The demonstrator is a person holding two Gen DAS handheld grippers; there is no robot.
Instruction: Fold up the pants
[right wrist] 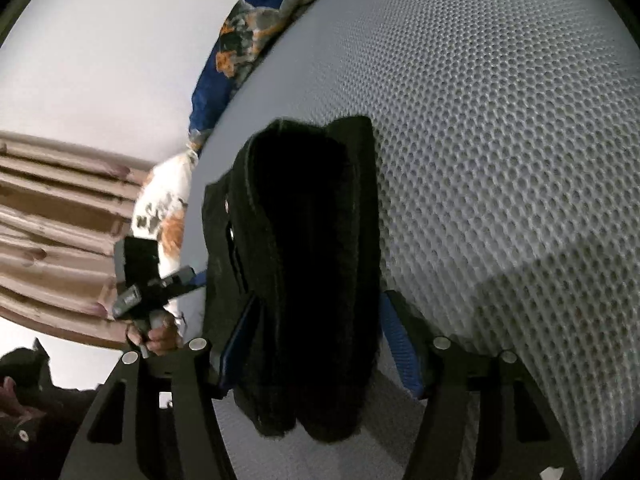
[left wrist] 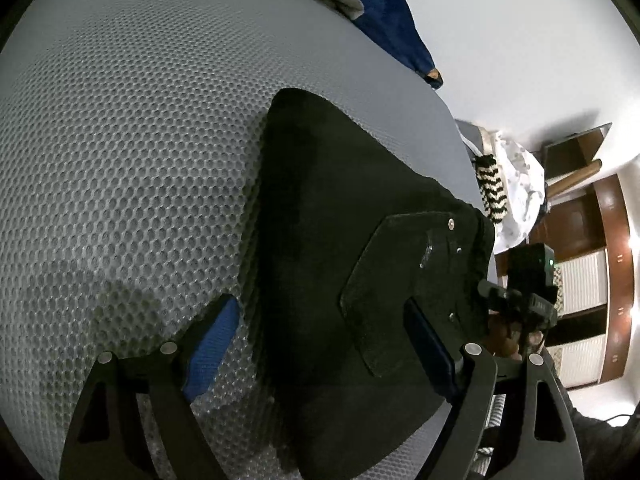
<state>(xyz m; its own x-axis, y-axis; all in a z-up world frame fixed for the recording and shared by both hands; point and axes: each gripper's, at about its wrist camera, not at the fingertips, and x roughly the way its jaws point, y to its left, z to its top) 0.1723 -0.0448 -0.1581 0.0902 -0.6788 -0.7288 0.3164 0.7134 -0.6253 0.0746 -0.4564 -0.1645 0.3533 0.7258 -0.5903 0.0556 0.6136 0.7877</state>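
The black pants (left wrist: 340,208) lie folded into a compact bundle on the grey mesh mattress (left wrist: 132,152). My left gripper (left wrist: 320,344) is open, its blue-padded fingers (left wrist: 210,352) wide apart, one on the mattress and one over the pants. In the right wrist view the pants (right wrist: 304,264) sit as a thick bundle between the blue-padded fingers (right wrist: 396,344) of my right gripper (right wrist: 316,340), which stands open around it; I cannot tell whether the pads touch the cloth. Each view shows the other gripper beside the pants: the right one (left wrist: 516,300), the left one (right wrist: 156,284).
A blue patterned blanket (left wrist: 392,16) lies at the mattress's far edge, also in the right wrist view (right wrist: 232,52). A white patterned cloth (left wrist: 516,184) and a zigzag item (left wrist: 492,184) sit beyond the side edge. Brown curtains (right wrist: 56,224) hang nearby. Wooden furniture (left wrist: 592,264) stands at right.
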